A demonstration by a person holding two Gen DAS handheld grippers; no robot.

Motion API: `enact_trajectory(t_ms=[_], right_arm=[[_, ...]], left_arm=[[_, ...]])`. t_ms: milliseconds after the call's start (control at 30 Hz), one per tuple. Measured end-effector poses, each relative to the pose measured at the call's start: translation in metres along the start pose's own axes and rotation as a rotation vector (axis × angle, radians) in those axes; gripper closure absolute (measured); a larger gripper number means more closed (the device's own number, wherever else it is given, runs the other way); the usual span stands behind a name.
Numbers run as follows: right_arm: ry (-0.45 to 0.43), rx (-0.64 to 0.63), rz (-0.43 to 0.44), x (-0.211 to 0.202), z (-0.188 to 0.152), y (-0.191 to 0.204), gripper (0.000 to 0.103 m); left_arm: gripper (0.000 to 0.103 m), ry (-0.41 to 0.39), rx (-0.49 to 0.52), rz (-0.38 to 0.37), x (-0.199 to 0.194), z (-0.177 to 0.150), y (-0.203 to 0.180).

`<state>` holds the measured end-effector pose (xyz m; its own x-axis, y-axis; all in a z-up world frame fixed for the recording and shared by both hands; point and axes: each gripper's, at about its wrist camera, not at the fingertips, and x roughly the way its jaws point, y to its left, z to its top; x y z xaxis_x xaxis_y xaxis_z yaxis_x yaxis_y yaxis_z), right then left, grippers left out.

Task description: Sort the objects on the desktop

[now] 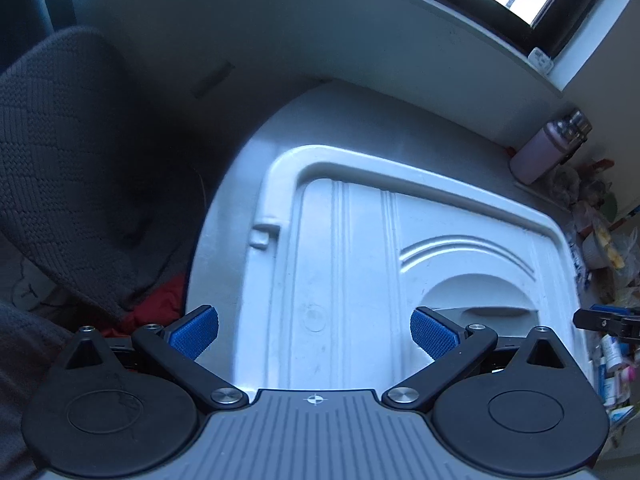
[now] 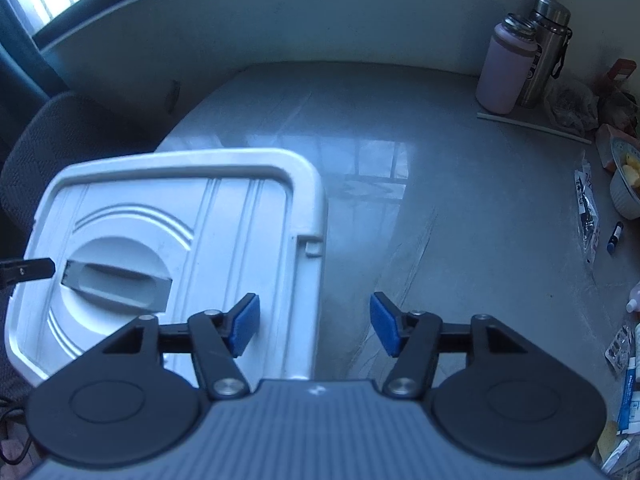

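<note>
A white plastic storage box with its lid [image 1: 352, 260] on fills the middle of the left wrist view, its recessed handle [image 1: 492, 312] to the right. My left gripper [image 1: 314, 332] hovers over the lid, open, with nothing between its blue pads. In the right wrist view the same lid [image 2: 180, 220] lies at the left on the grey desk [image 2: 440, 180]. My right gripper [image 2: 315, 330] stands open above the lid's right edge and holds nothing. A small blue tube [image 2: 615, 237], blister packs [image 2: 620, 350] and boxes [image 2: 628, 400] lie along the desk's right side.
A pink bottle [image 2: 506, 76] and a steel flask [image 2: 546, 48] stand at the back right, with a white bowl of yellow food [image 2: 628, 184] nearby. A dark grey chair [image 1: 68, 168] and a red cloth [image 1: 156, 312] sit left of the desk.
</note>
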<state>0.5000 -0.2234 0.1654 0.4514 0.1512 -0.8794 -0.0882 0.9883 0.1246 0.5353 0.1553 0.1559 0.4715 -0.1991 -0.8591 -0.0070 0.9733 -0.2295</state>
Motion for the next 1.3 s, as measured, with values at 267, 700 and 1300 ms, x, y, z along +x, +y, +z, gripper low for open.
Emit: enact_trajectory(t_ms=[267, 700, 1300], right_arm=[[-0.025, -0.004, -0.029, 0.006, -0.004, 0.002, 0.022], [-0.042, -0.012, -0.021, 0.01, -0.01, 0.01, 0.021], [-0.032, -0.046, 0.009, 0.011, -0.018, 0.024, 0.021]], left_arm=[[0.0, -0.005, 0.006, -0.001, 0.002, 0.003, 0.003], [0.0, -0.021, 0.011, 0.016, -0.001, 0.002, 0.001], [0.0, -0.031, 0.086, 0.019, -0.018, -0.01, -0.011]])
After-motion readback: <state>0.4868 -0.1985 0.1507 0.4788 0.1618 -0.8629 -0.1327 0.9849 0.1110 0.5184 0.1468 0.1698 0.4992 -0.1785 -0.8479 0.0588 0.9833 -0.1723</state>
